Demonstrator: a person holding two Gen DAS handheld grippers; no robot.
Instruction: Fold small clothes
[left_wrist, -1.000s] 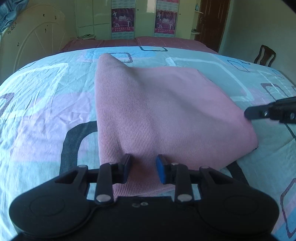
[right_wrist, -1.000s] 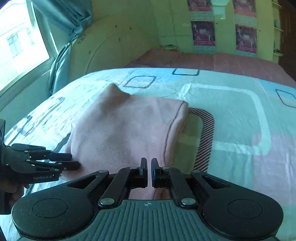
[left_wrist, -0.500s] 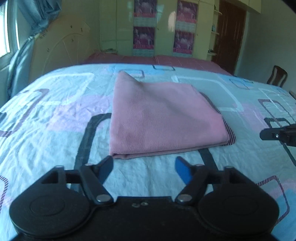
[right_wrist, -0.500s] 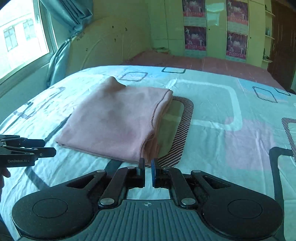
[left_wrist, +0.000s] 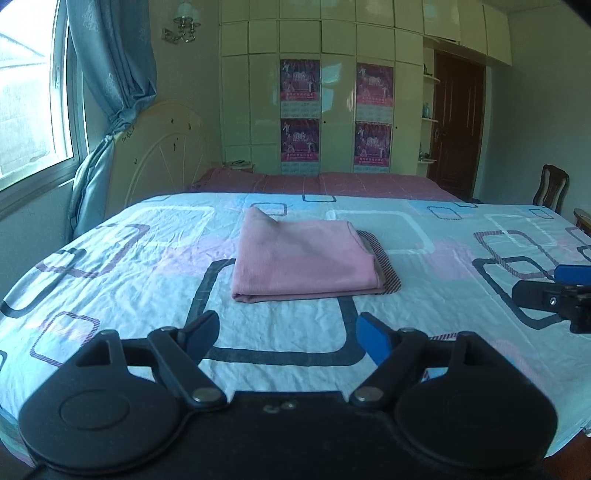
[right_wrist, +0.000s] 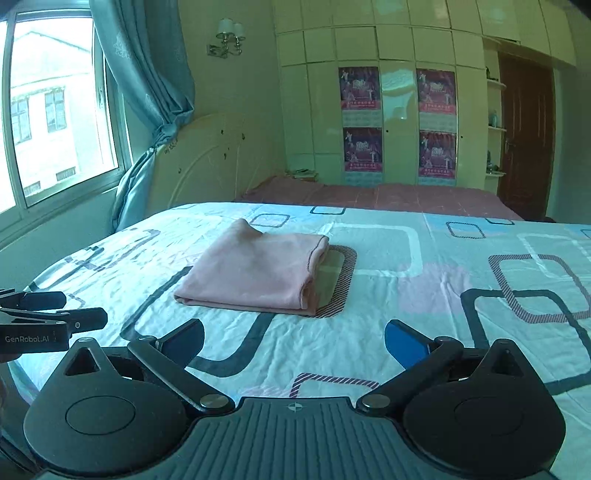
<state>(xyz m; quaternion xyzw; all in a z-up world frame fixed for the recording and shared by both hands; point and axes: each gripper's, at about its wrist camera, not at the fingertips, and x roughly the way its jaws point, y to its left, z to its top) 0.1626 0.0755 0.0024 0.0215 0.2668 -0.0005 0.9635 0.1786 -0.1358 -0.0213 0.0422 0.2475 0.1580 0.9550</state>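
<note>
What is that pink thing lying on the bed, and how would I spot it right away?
Start at the big bed with the pale blue sheet printed with rounded squares. Near its middle lies a folded pink garment, a neat flat rectangle with one far corner poking up. It is the only plain, solid-coloured piece on the patterned sheet, and nothing touches it.
</note>
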